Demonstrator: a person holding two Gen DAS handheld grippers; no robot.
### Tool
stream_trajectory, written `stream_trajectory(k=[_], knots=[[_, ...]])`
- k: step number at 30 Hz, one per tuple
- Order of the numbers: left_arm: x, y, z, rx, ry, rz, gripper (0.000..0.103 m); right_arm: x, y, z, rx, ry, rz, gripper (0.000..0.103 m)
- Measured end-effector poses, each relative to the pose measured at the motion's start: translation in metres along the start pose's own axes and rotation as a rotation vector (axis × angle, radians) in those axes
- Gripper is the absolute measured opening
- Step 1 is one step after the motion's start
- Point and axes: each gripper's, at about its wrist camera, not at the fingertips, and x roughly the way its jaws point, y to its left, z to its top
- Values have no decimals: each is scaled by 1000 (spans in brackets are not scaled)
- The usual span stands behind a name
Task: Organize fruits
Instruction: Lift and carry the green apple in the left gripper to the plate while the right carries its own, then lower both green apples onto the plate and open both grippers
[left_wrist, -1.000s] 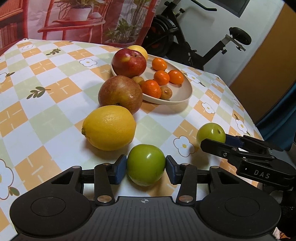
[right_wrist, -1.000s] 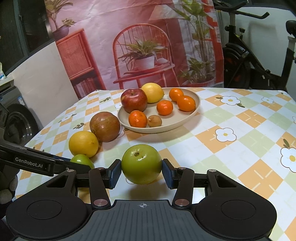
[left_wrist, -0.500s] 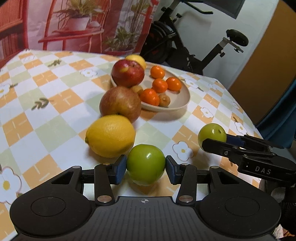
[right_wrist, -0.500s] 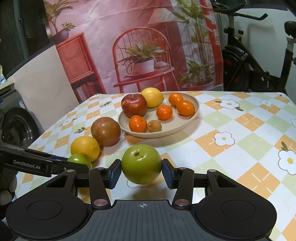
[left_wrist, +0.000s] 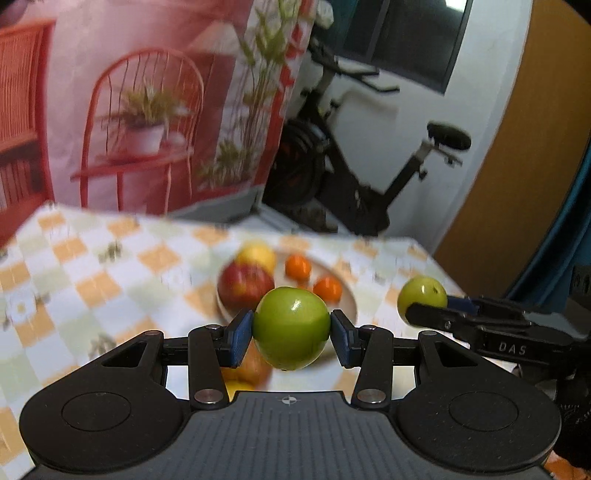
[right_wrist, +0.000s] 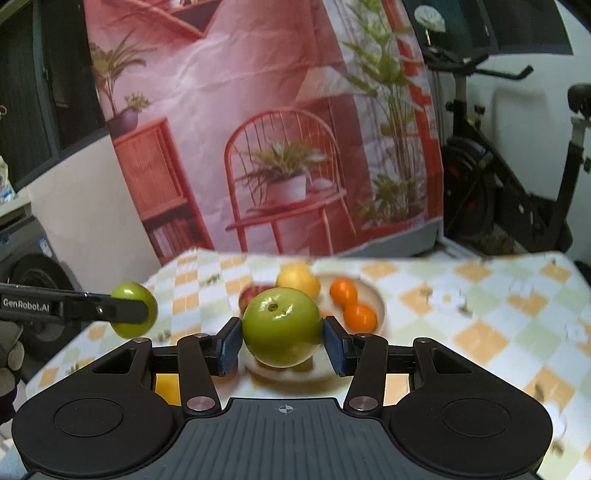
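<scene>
My left gripper (left_wrist: 291, 334) is shut on a green apple (left_wrist: 291, 328) and holds it in the air above the table, in front of the plate (left_wrist: 349, 301). My right gripper (right_wrist: 282, 341) is shut on a second green apple (right_wrist: 281, 326), also lifted. Each gripper shows in the other's view: the right one with its apple (left_wrist: 421, 295) at the right, the left one with its apple (right_wrist: 135, 308) at the left. The beige plate (right_wrist: 375, 301) holds a red apple (left_wrist: 245, 284), a yellow lemon (right_wrist: 297, 278) and small oranges (right_wrist: 343, 290). The table is blurred.
A checkered tablecloth (right_wrist: 498, 295) covers the table. A yellow fruit (right_wrist: 166, 387) lies on it below my right gripper. An exercise bike (left_wrist: 351, 173) stands behind the table. A printed backdrop (right_wrist: 277, 147) hangs at the far side.
Both grippers have lifted their green apples off the table and tilted up. The plate now lies lower and farther in both views.
</scene>
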Motion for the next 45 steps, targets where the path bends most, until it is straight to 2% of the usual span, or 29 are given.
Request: stream_trajectory(k=[6,11,21,28,33,37,45], knots=[[2,-5,41,40,-69,15,48,5,-4,40,-40,-40,-13,44],[19,-7,59,36,-48,6,48,19,-11,53,-64,-29,-26,44],[99,-10,60,100,105,-37,48,81,-37,35,-81,145,-67,44],[168,-10,64,132,220,-62,48,118,-52,25,-62,224,-32,44],[207,-3,62,120,313,-86,48,143,-52,14,-107,319,-12,44],[221,1,60,120,353,-76,48,157,-53,8,-114,353,-6,44],[239,-6,63,143,377,-68,48,168,-60,7,-120,357,0,44]])
